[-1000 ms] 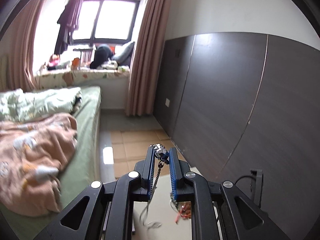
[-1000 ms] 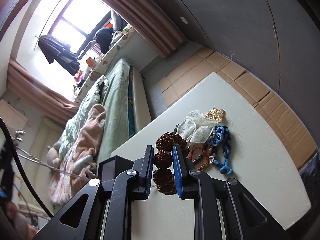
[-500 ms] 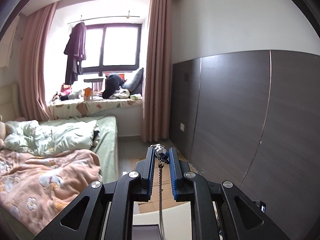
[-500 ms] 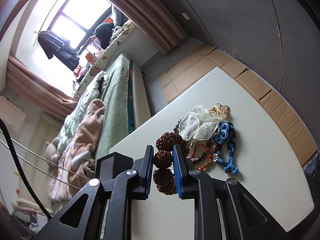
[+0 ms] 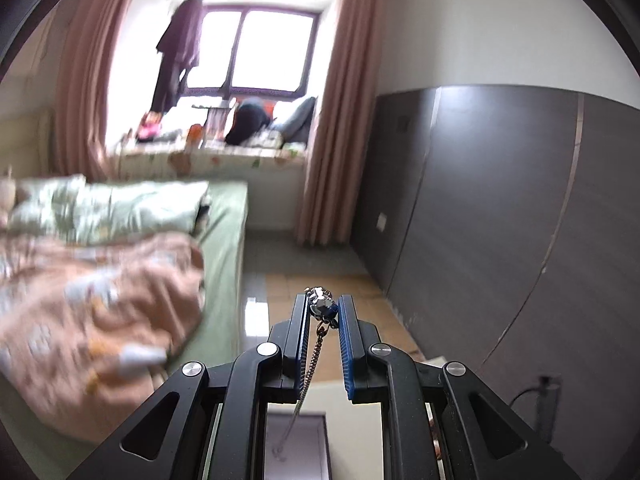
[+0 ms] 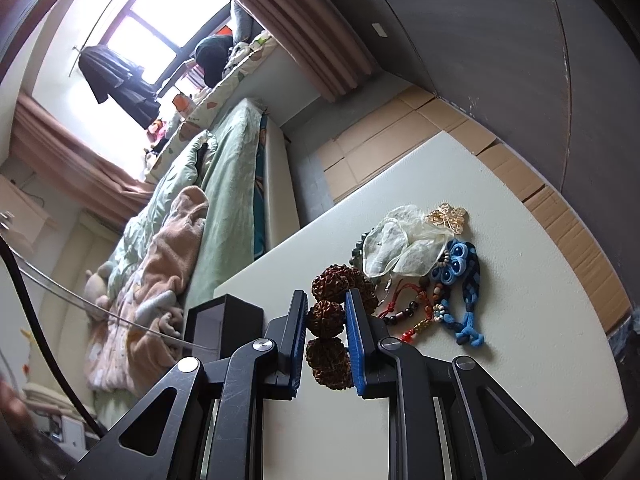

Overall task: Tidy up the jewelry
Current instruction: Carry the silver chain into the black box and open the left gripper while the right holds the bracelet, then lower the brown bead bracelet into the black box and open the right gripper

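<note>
The left gripper (image 5: 324, 307) pinches a silver necklace (image 5: 320, 306), its chain hanging over the box (image 5: 296, 440) below. The right gripper (image 6: 326, 312) squeezes brown beads (image 6: 325, 314) beside the box (image 6: 218, 324). Next, probably, the necklace goes gently down into the box.

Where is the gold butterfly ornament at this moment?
In the right wrist view, the gold butterfly ornament lies on the white table, at the far end of the jewelry pile, touching the sheer pouch, above the blue braided cord.
</note>
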`<state>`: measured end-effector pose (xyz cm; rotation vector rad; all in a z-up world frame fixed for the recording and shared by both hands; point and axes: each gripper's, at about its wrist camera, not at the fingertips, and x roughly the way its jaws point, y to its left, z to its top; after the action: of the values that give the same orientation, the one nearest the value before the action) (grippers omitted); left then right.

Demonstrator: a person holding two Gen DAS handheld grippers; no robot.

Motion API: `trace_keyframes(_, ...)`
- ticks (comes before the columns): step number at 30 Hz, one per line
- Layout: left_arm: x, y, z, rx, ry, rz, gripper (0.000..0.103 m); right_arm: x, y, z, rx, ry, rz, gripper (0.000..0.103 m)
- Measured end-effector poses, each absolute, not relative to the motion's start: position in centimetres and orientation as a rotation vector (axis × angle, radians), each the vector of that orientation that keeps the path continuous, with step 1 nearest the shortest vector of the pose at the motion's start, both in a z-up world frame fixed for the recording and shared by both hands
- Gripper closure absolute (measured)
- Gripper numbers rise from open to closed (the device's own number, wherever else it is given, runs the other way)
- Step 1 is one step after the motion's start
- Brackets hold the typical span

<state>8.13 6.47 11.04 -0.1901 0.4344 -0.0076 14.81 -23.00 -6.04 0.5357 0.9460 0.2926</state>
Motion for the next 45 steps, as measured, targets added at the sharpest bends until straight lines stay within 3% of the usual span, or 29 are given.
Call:
trace_keyframes(9,9.0,8.6,1.8,-0.401,0.576,-0.028,0.088,14.5,-21.9,-5.7,0.514,0.931,0.330,0.082)
trace_keyframes(16,10.9,10.7,-3.9,-0.603,0.813,0.017,0.085,13.1,-19.4,-4.6,0.516,0.857,0.443,0.082)
trace_keyframes(17,11.1,10.9,-4.0,-0.605,0.829,0.016,0.079,13.0,-18.7,-4.4,0.510,0.845,0.462,0.082)
trace_keyframes(20,10.6,11.2,-3.7,-0.610,0.826,-0.012,0.038,12.8,-17.1,-4.1,0.504,0.809,0.506,0.082)
trace_keyframes(21,10.1,11.4,-3.4,-0.603,0.809,-0.005,0.030,12.8,-16.5,-4.0,0.503,0.800,0.518,0.082)
trace_keyframes(22,9.8,11.6,-3.1,-0.593,0.794,0.000,0.028,12.8,-16.0,-4.0,0.503,0.794,0.529,0.082)
trace_keyframes(42,8.7,15.6,-2.4,-0.673,0.753,0.046,0.027,14.2,-6.8,-5.2,0.419,0.782,0.557,0.082)
trace_keyframes(44,8.7,15.5,-2.3,-0.670,0.751,0.042,0.027,14.3,-6.2,-5.7,0.421,0.809,0.597,0.074)
trace_keyframes(45,8.7,15.4,-2.3,-0.669,0.749,0.042,0.027,14.4,-5.7,-6.1,0.425,0.843,0.640,0.063)
